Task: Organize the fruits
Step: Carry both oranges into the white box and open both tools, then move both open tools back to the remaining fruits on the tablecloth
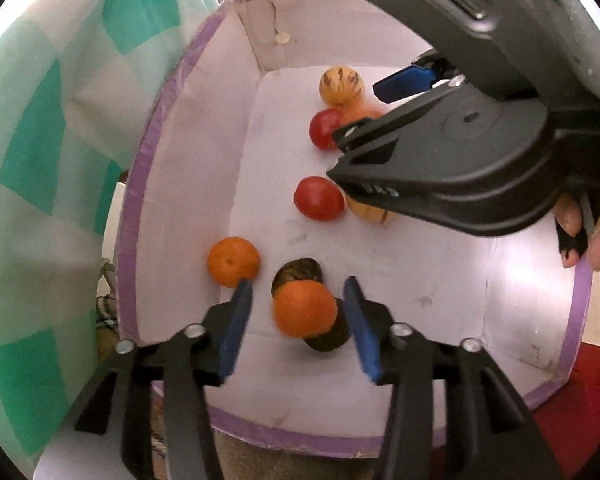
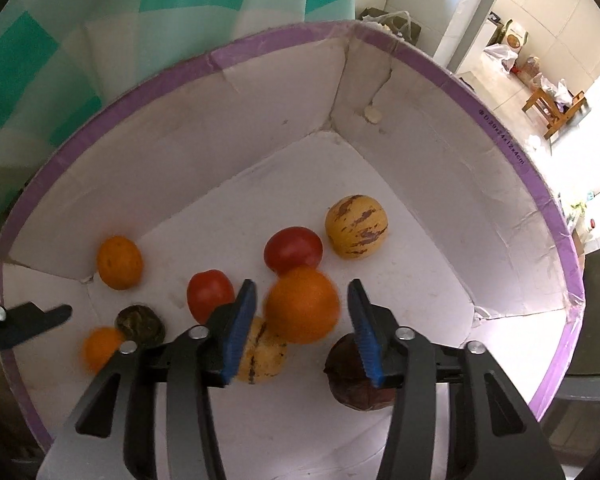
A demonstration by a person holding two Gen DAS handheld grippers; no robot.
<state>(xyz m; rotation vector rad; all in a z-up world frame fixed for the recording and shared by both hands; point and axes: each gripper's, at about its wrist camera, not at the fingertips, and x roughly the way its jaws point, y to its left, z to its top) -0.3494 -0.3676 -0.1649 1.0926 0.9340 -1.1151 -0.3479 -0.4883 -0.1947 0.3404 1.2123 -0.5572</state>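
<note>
A: Where are the fruits?

B: All inside the white box (image 2: 260,128) with the purple rim. In the right wrist view a blurred orange (image 2: 302,305) sits between the blue pads of the right gripper (image 2: 302,330), with clear space on both sides of it. The jaws are wide and grip nothing.

A: Which way does that orange point?

B: It is round, so no long axis shows, and the blur hides any stem end. The striped yellow fruit (image 2: 356,227) toward the far corner is slightly oval, its purple streaks running roughly left to right in that view. A second striped one (image 2: 262,354) lies partly behind the left pad.

A: And the left side?

B: The left gripper (image 1: 299,322) is also spread wide, looking down into the box. Another blurred orange (image 1: 305,308) lies between its pads without touching them, in front of a dark brownish fruit (image 1: 298,271).

A: The rest?

B: Two red tomatoes (image 2: 293,250) near the middle, a third orange (image 2: 119,262) against the left wall, and a dark reddish fruit (image 2: 350,384) under the right gripper's right pad.

A: How are the hands posed?

B: The left wrist view shows the right gripper's body reaching in from the right, above the tomatoes, with fingers (image 1: 598,232) on its handle.
</note>
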